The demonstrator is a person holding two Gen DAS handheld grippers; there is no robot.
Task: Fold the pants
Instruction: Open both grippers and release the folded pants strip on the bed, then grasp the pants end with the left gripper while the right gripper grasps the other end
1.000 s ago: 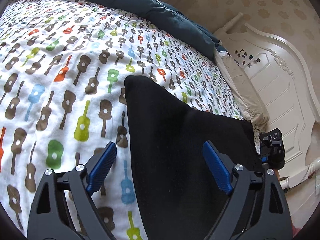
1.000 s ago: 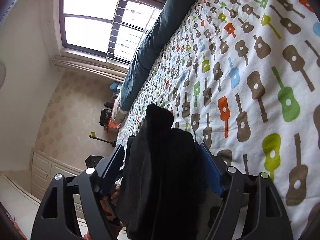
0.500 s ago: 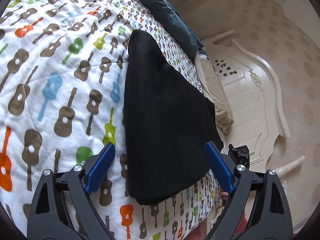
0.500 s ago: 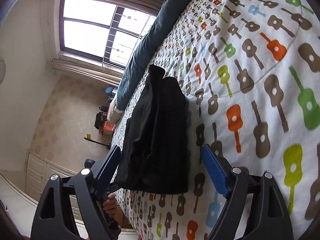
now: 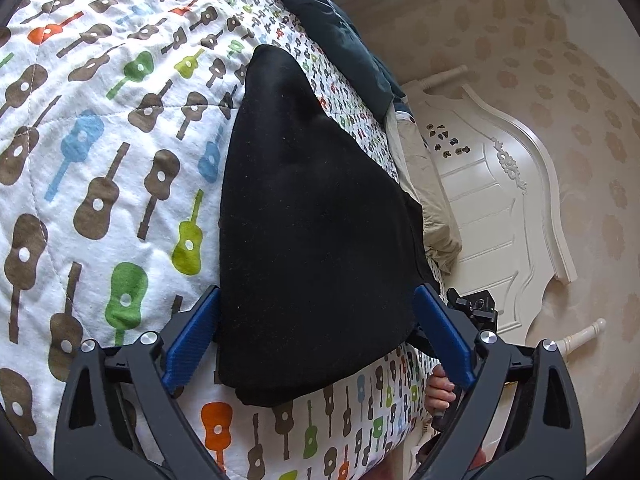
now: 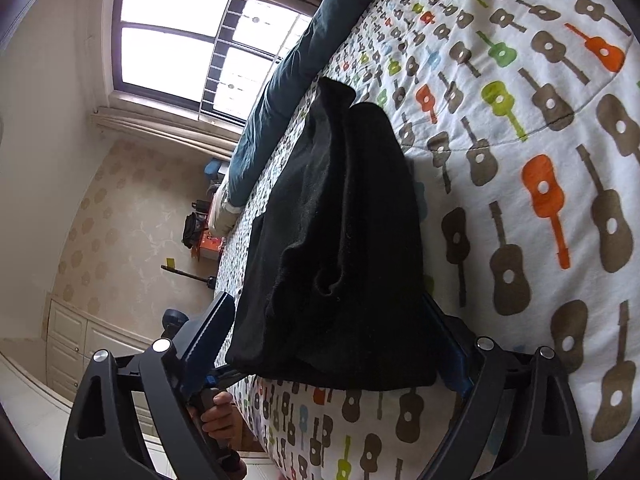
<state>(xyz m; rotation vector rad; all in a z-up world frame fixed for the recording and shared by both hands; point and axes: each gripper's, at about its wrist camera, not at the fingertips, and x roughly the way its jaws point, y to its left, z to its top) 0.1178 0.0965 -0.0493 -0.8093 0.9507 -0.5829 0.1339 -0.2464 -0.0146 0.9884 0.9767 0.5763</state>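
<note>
The black pants point(image 5: 312, 224) lie folded into a compact stack on the guitar-print bedspread point(image 5: 100, 152), near the bed's edge. My left gripper point(image 5: 316, 336) is open, its blue pads either side of the stack's near end, and holds nothing. In the right wrist view the pants point(image 6: 340, 232) show stacked layers with a rumpled fold at the near end. My right gripper point(image 6: 332, 344) is open and empty, its jaws straddling that end. The right pad is partly hidden behind the cloth.
A dark teal duvet point(image 5: 328, 12) lies along the far side of the bed. A white headboard point(image 5: 500, 200) and beige pillow point(image 5: 424, 184) are to the right. The window point(image 6: 192, 48) and floor clutter point(image 6: 200, 236) lie beyond the bed's edge.
My right gripper has let go of the pants and opened. Both grippers have drawn back toward the bed's edge, then eased in so their open jaws frame the stack, which lies flat.
</note>
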